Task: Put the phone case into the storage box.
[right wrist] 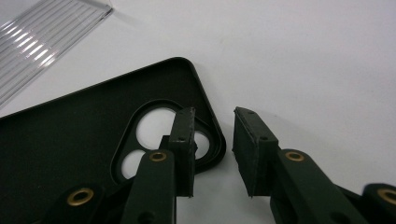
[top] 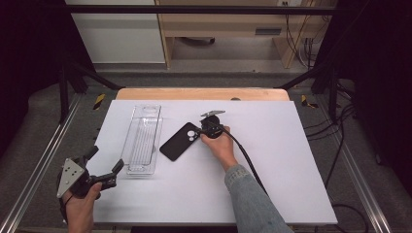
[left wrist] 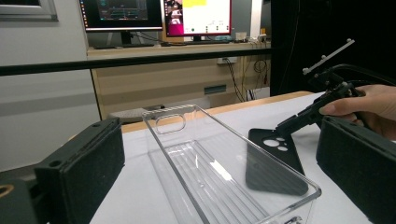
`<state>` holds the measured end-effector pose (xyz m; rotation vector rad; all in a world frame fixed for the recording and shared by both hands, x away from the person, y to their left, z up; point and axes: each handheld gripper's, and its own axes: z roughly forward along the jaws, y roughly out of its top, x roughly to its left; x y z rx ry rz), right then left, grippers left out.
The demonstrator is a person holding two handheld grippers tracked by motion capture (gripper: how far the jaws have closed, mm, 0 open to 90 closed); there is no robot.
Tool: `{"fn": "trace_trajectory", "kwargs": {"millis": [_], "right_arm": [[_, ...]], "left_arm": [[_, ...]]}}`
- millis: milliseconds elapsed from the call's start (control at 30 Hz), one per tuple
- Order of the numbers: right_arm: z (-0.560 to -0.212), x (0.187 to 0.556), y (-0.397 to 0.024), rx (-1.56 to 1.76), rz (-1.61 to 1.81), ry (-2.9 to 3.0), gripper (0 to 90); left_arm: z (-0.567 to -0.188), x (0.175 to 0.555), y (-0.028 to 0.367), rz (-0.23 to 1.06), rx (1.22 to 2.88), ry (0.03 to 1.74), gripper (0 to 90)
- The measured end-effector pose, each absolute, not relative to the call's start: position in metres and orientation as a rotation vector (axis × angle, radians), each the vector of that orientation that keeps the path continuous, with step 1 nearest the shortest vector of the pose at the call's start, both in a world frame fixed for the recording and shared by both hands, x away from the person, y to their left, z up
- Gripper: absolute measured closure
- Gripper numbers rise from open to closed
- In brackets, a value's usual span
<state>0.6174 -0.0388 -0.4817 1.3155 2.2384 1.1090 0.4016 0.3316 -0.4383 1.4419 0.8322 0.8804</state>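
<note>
The black phone case [top: 178, 141] lay flat on the white table [top: 272, 160], just to the right of the clear plastic tray [top: 143, 138], its camera-hole corner pointing away from the tray. The right gripper [right wrist: 212, 140] was down at that corner with its jaws parted, one over the camera cut-out and the other outside the case's edge, so the rim sat between them but nothing was pinched. My worry was that a thin, flat rim gives little to bite on: closing at a slant could skid the case toward the tray or let it flip out once lifted. The left gripper [top: 104, 167] hung open near the tray's near end, holding nothing, too far off to steady the case.
</note>
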Motion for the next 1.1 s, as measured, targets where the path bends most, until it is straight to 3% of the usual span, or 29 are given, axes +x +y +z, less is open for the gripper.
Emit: {"fn": "trace_trajectory", "kwargs": {"millis": [433, 633, 1100], "right_arm": [[-0.4838, 0.6182, -0.0365, 1.296, 1.071, 2.243, 72.3], [-0.4832, 0.6179, -0.0343, 1.286, 1.05, 2.253, 78.7], [-0.4823, 0.6209, -0.04, 1.319, 1.078, 2.265, 84.5]], "left_arm": [[-0.4383, 0.4015, 0.3315, 0.881, 1.443, 0.832, 0.8], [-0.4383, 0.4015, 0.3315, 0.882, 1.443, 0.832, 0.7], [-0.4382, 0.4016, 0.3316, 0.881, 1.441, 0.832, 0.8]]}}
